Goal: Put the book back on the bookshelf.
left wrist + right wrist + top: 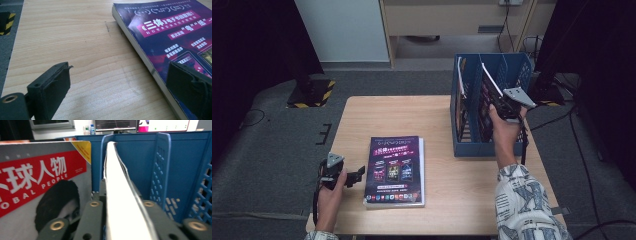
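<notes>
Blue plastic walls of the file rack (517, 70) stand around the magazine (117, 195) that my right gripper (507, 107) has clamped by its edge; in the right gripper view the white page block runs straight up between the jaws, squeezed tight. I judge the step in hand to be seating this magazine upright in a compartment of the rack, to the right of the one that holds the red "Global People" magazine (37, 187). From above, the magazine leans a little and its top sticks out over the rim, so it does not look fully down yet.

To do this well I should keep the spine parallel to the blue divider (163, 170), lower it straight rather than at a slant, and let go only once the bottom edge rests on the rack floor. A thin magazine bends easily, so a firm grip and a slow descent will keep the pages from buckling or catching on the perforated wall.

My left gripper (343, 176) waits with its jaws wide apart and nothing between them, low over the wooden table (377, 110), just beside the left edge of the purple-covered magazines (396, 167) stacked flat there. That stack looks like the next pickup, so I would leave the left gripper parked where it is.
</notes>
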`<move>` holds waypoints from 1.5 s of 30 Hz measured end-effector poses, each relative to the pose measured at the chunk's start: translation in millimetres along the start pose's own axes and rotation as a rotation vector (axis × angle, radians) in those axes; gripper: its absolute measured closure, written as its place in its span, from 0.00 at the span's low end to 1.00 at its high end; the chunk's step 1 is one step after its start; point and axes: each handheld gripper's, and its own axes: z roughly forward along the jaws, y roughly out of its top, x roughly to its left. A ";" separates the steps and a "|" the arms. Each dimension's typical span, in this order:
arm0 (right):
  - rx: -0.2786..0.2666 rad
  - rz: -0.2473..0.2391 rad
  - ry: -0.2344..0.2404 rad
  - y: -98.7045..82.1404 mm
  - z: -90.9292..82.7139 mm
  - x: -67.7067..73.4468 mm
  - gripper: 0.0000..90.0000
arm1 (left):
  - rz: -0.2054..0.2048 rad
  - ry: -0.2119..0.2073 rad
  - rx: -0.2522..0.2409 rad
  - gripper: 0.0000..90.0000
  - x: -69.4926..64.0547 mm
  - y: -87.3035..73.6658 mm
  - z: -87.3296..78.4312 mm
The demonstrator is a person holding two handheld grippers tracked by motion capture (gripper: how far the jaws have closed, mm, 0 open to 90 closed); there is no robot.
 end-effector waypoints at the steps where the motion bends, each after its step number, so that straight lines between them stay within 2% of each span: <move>1: 0.000 0.000 0.000 0.0 0.0 0.0 0.93 | 0.000 0.000 0.000 0.05 0.0 0.0 0.0; 3: 0.001 -0.018 -0.015 0.4 0.0 0.3 0.94 | -0.001 0.000 -0.001 0.05 0.3 0.1 -0.3; 4: 0.002 -0.037 -0.044 1.4 0.3 0.4 0.94 | -0.002 0.000 -0.002 0.05 0.7 0.0 -0.5; 6: 0.002 -0.044 -0.052 1.9 0.7 0.2 0.94 | -0.005 0.001 -0.002 0.05 0.8 -0.1 -0.6; 10: 0.002 -0.067 -0.100 6.4 5.8 -3.5 0.94 | -0.005 -0.001 -0.004 0.05 1.0 0.0 -0.7; 14: 0.005 -0.067 -0.122 7.8 10.6 -6.2 0.94 | -0.006 -0.003 -0.005 0.05 1.2 0.0 -0.4; 18: 0.017 -0.100 -0.153 6.6 20.0 -5.9 0.94 | -0.008 -0.005 -0.009 0.05 1.7 0.2 -0.5; 34: 0.016 -0.133 -0.122 1.3 25.5 16.9 0.93 | -0.013 -0.007 -0.012 0.05 1.7 0.5 -0.9; 45: 0.021 -0.125 -0.103 1.1 25.2 20.2 0.90 | -0.015 -0.009 -0.015 0.05 1.8 0.8 -1.1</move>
